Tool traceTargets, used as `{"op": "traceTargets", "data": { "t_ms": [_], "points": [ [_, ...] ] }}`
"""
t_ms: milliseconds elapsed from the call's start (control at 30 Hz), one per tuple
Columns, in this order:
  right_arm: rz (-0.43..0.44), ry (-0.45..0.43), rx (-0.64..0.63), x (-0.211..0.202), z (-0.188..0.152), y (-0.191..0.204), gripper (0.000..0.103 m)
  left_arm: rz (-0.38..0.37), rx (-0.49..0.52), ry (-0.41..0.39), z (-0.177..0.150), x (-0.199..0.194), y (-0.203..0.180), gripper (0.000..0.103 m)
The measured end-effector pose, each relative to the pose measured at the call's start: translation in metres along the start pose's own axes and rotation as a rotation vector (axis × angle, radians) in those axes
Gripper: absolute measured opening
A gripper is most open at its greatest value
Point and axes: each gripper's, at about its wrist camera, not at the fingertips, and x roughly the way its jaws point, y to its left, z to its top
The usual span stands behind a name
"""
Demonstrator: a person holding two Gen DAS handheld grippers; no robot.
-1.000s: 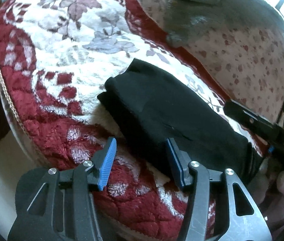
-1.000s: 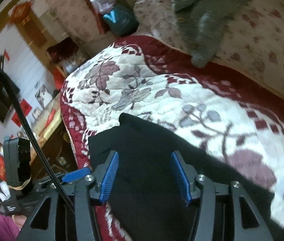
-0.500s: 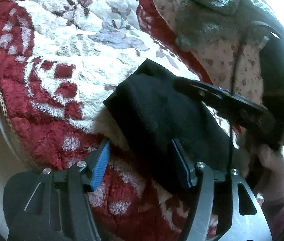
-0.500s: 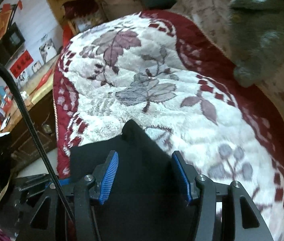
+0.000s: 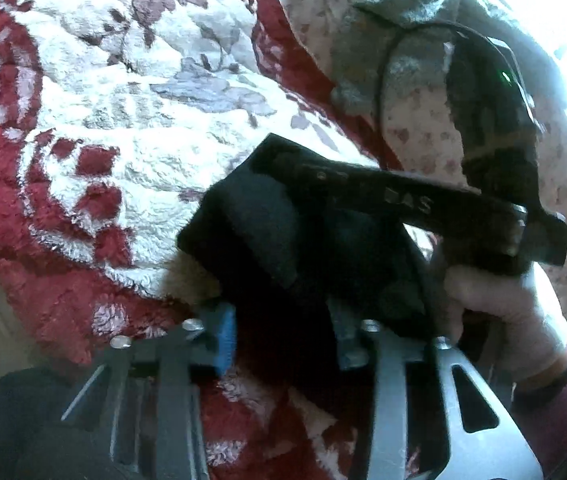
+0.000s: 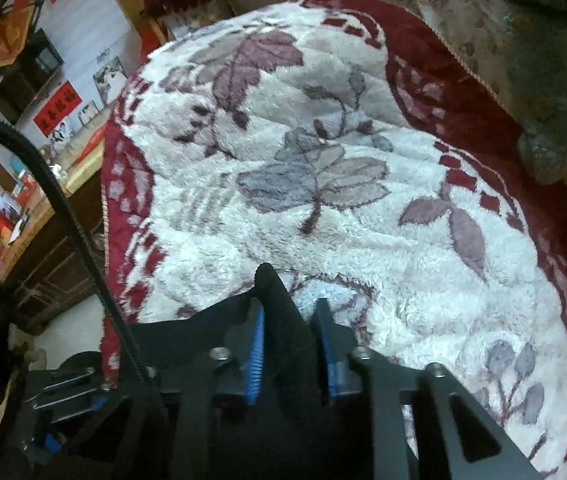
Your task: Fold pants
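The black pants (image 5: pixel 283 240) lie folded in a thick bundle on the red and white floral blanket (image 5: pixel 123 100). My left gripper (image 5: pixel 283 332) has its blue-padded jaws around the near edge of the bundle, closed in on the cloth. My right gripper (image 6: pixel 289 352) is shut on a raised fold of the pants (image 6: pixel 279 308). The right gripper also shows in the left wrist view (image 5: pixel 403 196), lying across the top of the bundle, with a gloved hand (image 5: pixel 503 312) holding it.
A grey towel (image 5: pixel 395 28) lies on a flowered cover (image 5: pixel 423 140) beyond the blanket. In the right wrist view a wooden cabinet (image 6: pixel 55 256) with red bags stands past the blanket's left edge, and a black cable (image 6: pixel 63 208) crosses the left side.
Both grippers have closed on the pants, from wide open to gripping. The right gripper has moved forward along the bundle toward its far end, and the cloth has bunched up.
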Motion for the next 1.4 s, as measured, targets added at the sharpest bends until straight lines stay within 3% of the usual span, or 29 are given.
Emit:
{"op": "traceTargets", "data": {
  "t_ms": [167, 767, 1400],
  "points": [
    [0.035, -0.082, 0.032, -0.029, -0.002, 0.006, 0.017, -0.003, 0.036, -0.033, -0.001, -0.015, -0.008, 0.021],
    [0.064, -0.265, 0.152, -0.107, -0.024, 0.015, 0.017, 0.033, 0.162, -0.111, -0.008, -0.063, -0.057, 0.020],
    [0.013, -0.443, 0.245, -0.223, -0.095, -0.004, 0.017, -0.087, 0.364, -0.131, -0.041, -0.093, -0.151, 0.020]
  ]
}}
